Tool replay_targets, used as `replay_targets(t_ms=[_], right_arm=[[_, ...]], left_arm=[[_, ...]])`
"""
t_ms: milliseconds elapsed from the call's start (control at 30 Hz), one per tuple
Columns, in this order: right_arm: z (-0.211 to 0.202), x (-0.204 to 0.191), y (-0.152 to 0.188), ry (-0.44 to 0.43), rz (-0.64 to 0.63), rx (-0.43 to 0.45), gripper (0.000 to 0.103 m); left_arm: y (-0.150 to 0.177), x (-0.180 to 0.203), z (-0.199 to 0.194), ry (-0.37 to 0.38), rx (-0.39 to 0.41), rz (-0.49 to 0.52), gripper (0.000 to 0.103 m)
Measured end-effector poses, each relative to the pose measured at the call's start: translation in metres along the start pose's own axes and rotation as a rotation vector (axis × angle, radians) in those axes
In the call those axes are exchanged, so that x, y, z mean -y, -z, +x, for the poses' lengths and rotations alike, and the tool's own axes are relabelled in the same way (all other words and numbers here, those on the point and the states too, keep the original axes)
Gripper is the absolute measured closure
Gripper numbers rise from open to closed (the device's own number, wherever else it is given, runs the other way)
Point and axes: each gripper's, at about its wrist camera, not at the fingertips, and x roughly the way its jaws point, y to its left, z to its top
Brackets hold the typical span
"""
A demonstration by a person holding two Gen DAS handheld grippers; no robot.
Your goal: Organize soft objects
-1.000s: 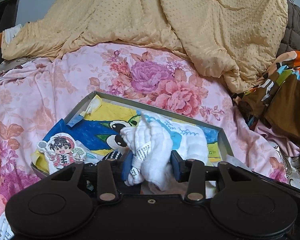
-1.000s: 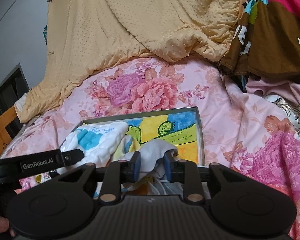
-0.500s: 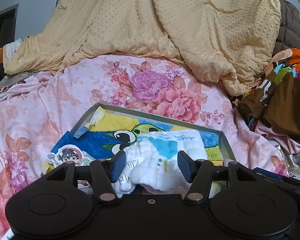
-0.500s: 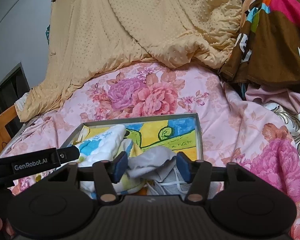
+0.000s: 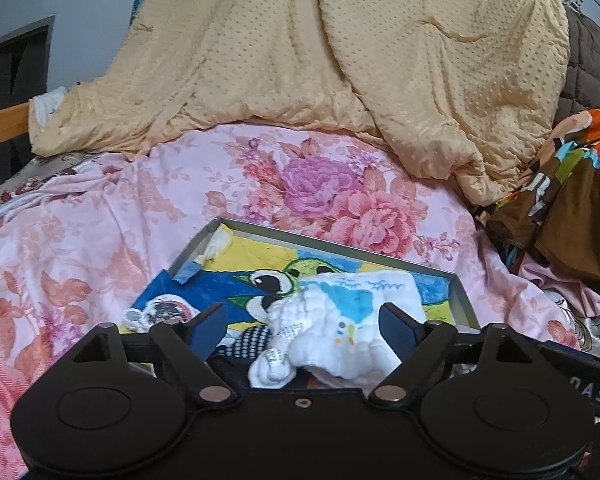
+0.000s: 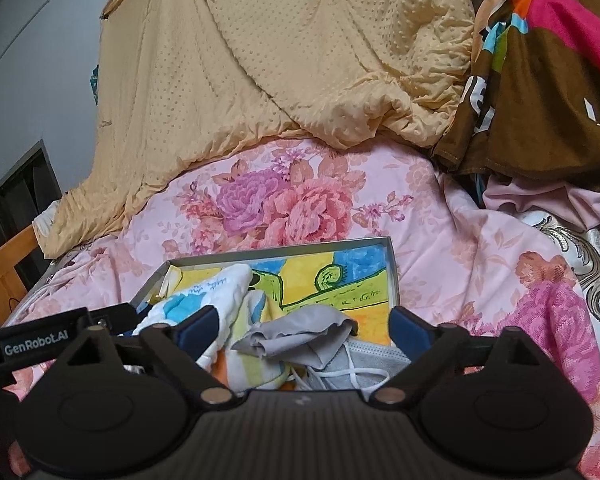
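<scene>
Left wrist view: left gripper [image 5: 302, 326] spread wide and opening further, white cloth with blue print [image 5: 340, 328] lying loose between the fingers without touching the pads, bunched up in the shallow grey tray [image 5: 332, 245] on the pink floral bedsheet [image 5: 100, 240]. Right wrist view: right gripper [image 6: 304, 326] likewise wide and opening, crumpled grey cloth [image 6: 300, 336] sitting free between the fingers at the tray's near end, just right of the white one, yellow quilt [image 6: 300, 60] heaped behind.
</scene>
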Motion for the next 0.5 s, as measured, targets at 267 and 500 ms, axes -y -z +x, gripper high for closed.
replay_targets(t_ms=[267,500], right_arm=[[-0.021,-0.004,-0.001,-0.004,-0.019,0.041,0.0],[-0.051,-0.016,0.0,-0.001,-0.068,0.076,0.0]], left_arm=[[-0.003,-0.011,-0.025,-0.024,0.023,-0.007,0.001],[0.005,-0.018,-0.057,-0.043,0.052,-0.011,0.001]])
